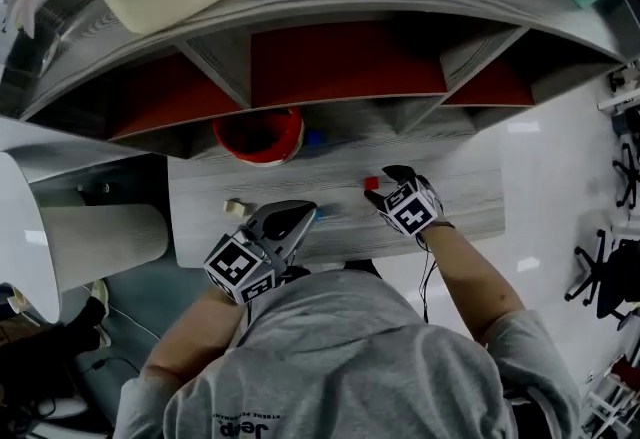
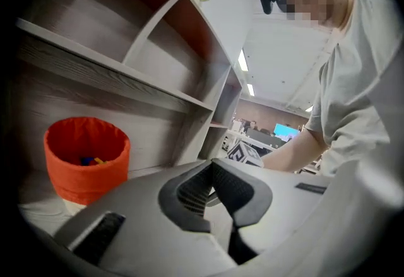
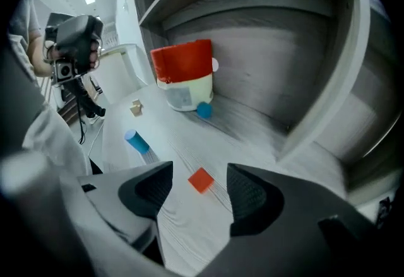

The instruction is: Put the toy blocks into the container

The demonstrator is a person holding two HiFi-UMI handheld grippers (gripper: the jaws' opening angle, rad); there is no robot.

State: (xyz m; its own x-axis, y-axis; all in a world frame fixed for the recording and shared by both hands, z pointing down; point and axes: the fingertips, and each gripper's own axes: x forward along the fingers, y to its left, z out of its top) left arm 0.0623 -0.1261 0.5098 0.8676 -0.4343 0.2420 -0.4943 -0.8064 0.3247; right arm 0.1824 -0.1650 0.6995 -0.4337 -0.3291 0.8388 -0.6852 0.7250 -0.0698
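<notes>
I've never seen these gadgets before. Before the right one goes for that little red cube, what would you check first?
1. Right hand-held gripper open: ok, its jaws stand wide apart.
2. Red cube lined up: ok, it lies just ahead, in line with the gap between the jaws, not gripped.
3. Neighbours clear of the cube: ok, the blue cylinder and blue ball lie apart from it.
4. Container ready: ok, upright, open-topped, with some blocks inside.
5. Left hand-held gripper out of the way: ok, jaws together, empty, off to the side.
6. Cube will sit square in the grip: cannot tell.
</notes>
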